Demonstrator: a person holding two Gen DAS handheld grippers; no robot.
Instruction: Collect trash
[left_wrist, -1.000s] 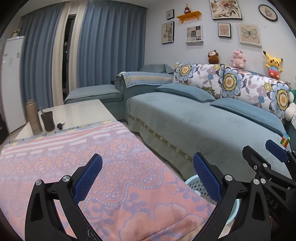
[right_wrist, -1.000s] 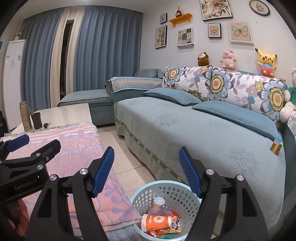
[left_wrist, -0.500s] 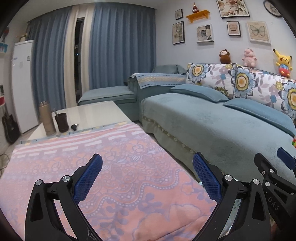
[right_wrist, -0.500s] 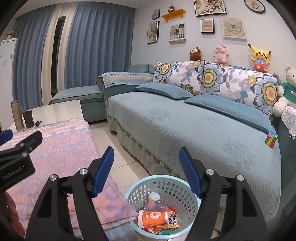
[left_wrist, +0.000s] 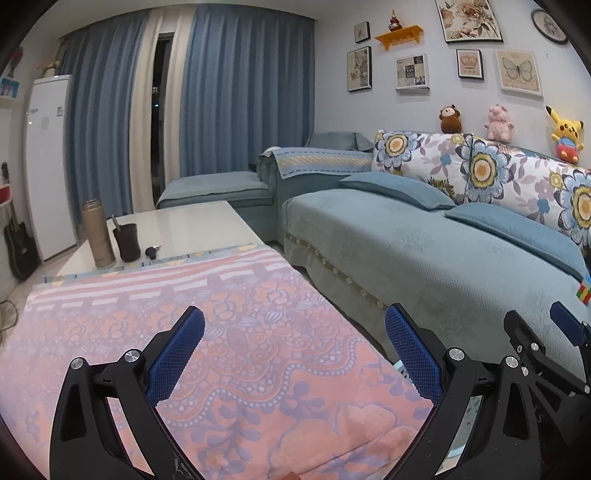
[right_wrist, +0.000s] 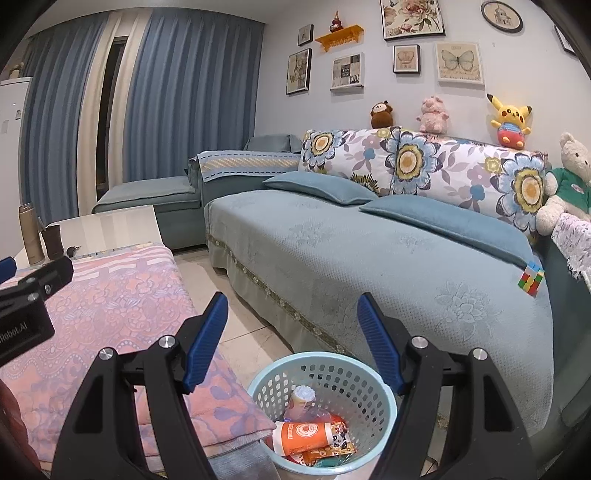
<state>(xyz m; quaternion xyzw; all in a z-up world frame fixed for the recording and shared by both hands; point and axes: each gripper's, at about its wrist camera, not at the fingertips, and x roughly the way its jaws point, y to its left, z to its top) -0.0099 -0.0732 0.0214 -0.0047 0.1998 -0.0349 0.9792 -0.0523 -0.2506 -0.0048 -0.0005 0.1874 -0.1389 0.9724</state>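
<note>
Right gripper above basket (jaws apart, empty).

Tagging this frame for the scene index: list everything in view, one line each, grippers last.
basket: 1, light blue, on floor between table and sofa
trash: several pieces, mostly orange, inside basket
blanket: 1, pink floral, covers near part of table
table: 1, white, far part bare
flask: 1, tan, on table
cup: 1, dark brown, beside flask
sofa: 1, blue-grey, right of table
cushions: floral, along sofa back
plush toys: 4, on and beside sofa back
cube: 1, multicolour, on sofa seat
curtains: blue, far wall
fridge: 1, white, far left
left gripper: open, empty, above blanket
right gripper: open, empty, above basket
</note>
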